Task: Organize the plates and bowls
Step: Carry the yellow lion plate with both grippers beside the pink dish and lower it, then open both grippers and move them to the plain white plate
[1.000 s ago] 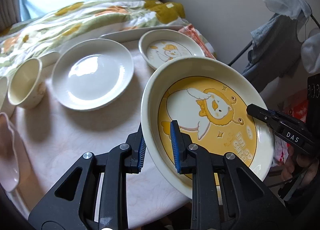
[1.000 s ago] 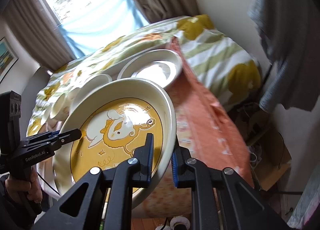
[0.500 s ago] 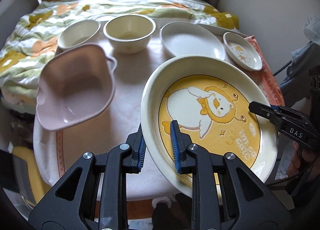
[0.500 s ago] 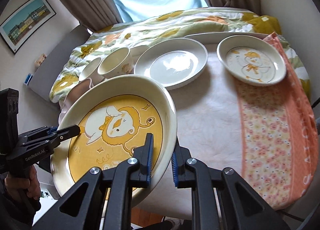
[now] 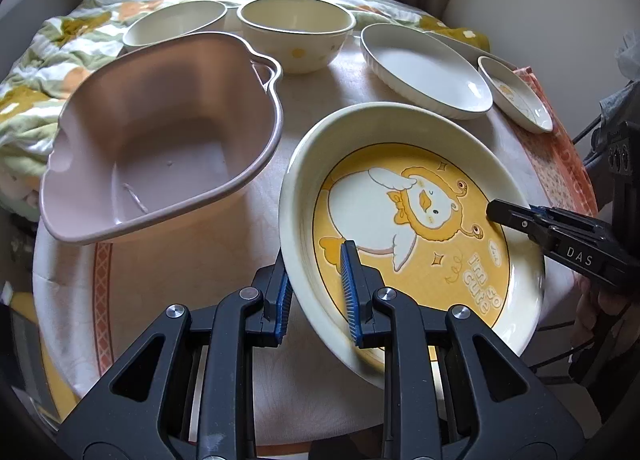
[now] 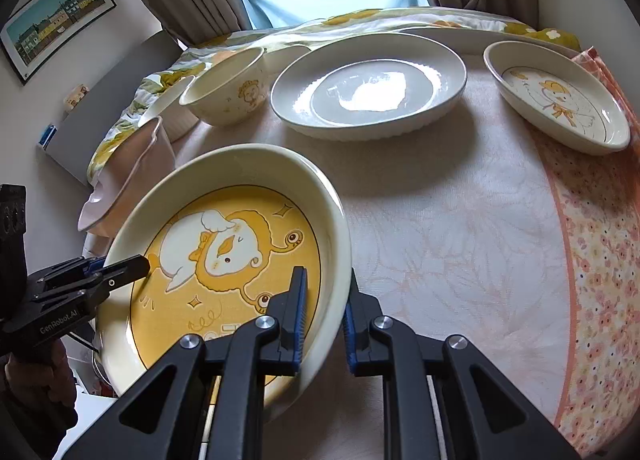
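Observation:
A large cream plate (image 5: 420, 220) with a yellow centre and a cartoon duck is held tilted over the front of the table by both grippers. My left gripper (image 5: 316, 284) is shut on its near-left rim, one blue pad inside and one outside. My right gripper (image 6: 326, 292) is shut on the opposite rim in the same way. In the right wrist view the plate (image 6: 224, 244) fills the lower left, and the left gripper (image 6: 132, 266) reaches in from the left. In the left wrist view the right gripper (image 5: 520, 216) comes in from the right.
On the round table (image 5: 180, 280) a pink basin (image 5: 160, 140) stands left of the held plate. Behind are a ribbed white bowl (image 5: 176, 24), a cream bowl (image 5: 296, 32), a white oval plate (image 6: 368, 88) and a small duck plate (image 6: 560, 100). A quilted bed lies beyond.
Both grippers have carried the duck plate leftward and down over the table. The views have swung round toward the window, and the pink basin and bowls have come into sight. Both grips are unchanged.

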A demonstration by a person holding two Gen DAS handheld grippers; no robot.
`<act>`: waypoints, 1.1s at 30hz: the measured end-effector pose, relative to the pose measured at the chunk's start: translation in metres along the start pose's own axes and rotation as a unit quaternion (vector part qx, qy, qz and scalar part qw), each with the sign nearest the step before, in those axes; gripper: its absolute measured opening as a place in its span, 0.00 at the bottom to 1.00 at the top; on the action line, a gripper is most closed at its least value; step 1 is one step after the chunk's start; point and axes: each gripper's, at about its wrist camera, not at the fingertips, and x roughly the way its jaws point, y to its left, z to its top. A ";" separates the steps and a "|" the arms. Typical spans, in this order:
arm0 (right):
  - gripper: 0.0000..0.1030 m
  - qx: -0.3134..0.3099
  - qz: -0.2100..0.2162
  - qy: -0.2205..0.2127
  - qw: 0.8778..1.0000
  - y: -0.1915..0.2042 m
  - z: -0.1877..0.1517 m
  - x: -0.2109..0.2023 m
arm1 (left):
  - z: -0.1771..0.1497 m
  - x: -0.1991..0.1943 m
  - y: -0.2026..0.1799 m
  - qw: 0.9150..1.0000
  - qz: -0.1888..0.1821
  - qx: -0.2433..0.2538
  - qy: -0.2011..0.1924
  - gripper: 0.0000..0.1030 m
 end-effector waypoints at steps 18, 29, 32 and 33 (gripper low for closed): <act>0.15 0.011 -0.024 0.025 0.999 0.004 0.006 0.004 | -0.003 0.002 0.004 0.999 0.024 -0.008 0.022 0.20; 0.99 0.017 -0.050 -0.009 0.999 0.002 -0.005 -0.016 | -0.005 -0.032 -0.009 0.996 0.079 0.016 -0.029 0.99; 0.99 0.013 -0.058 -0.032 0.998 0.004 -0.007 -0.032 | -0.002 -0.043 -0.013 0.996 0.086 0.017 -0.027 0.99; 0.99 0.008 -0.061 -0.037 0.997 0.006 -0.006 -0.038 | 0.000 -0.047 -0.015 0.996 0.083 0.016 -0.025 0.99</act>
